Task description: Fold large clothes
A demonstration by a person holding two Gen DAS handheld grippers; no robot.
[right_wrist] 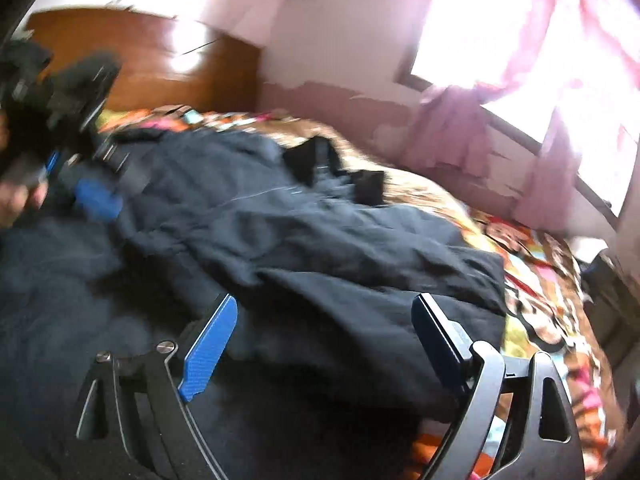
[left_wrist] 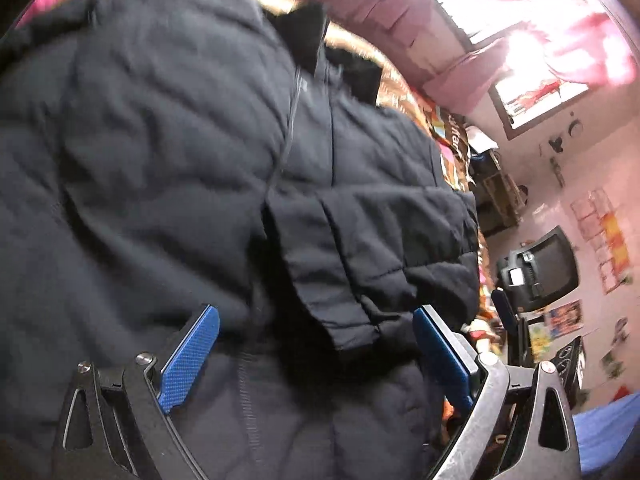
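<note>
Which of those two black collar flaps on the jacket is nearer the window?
The right-hand collar flap, beside the patterned bedspread; the other flap lies nearer the wooden headboard.

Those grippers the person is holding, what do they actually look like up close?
Each has two flat fingers with textured bright blue pads, on the left gripper and the right gripper alike. The fingers sit on black and grey metal brackets with triangular cut-outs and round silver pivot bolts. No cables or sleeves are visible.

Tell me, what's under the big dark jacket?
The jacket lies on a colourful patterned bedspread, which shows around its far and right edges. Whatever is directly beneath the jacket's middle is covered, so that part can't be seen.
</note>
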